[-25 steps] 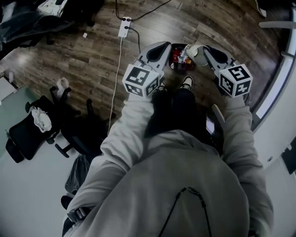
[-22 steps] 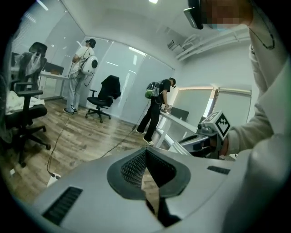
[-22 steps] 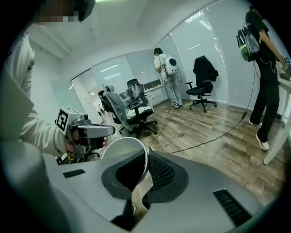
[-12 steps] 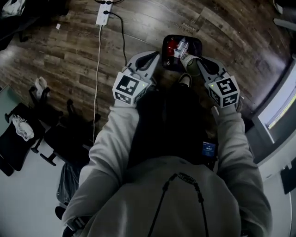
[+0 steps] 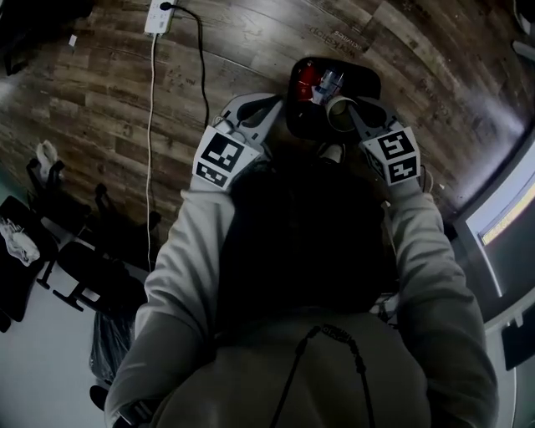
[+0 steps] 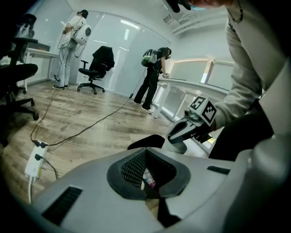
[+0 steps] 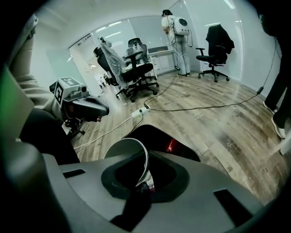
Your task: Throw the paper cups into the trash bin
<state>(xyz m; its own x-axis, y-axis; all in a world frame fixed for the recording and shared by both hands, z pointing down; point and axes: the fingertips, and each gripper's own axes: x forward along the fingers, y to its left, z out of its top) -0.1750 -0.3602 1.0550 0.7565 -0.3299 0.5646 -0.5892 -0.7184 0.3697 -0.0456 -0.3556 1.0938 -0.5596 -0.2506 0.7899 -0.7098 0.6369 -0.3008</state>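
A black trash bin [image 5: 361,79] stands on the wood floor in front of the person's feet, with red and clear rubbish inside. My right gripper [image 5: 351,114] is shut on the rim of a white paper cup [image 5: 339,113], which hangs over the bin's near edge. In the right gripper view the cup [image 7: 128,154] is pinched by its wall between the jaws [image 7: 143,184], with the bin [image 7: 150,134] just beyond. My left gripper [image 5: 272,104] hangs beside the bin's left edge, shut and holding nothing [image 6: 151,181]. From there I see the right gripper [image 6: 191,129] and the cup [image 6: 174,144].
A white power strip [image 5: 159,17] and its cable [image 5: 150,100] lie on the floor to the left. Black office chairs [image 5: 75,267] stand at the lower left. The person's shoe [image 5: 333,153] is close to the bin. Two other people [image 6: 154,77] stand at desks far off.
The bin has come nearer in the head view. The right gripper has carried the cup from beside the bin to over its near edge. The left gripper has kept alongside.
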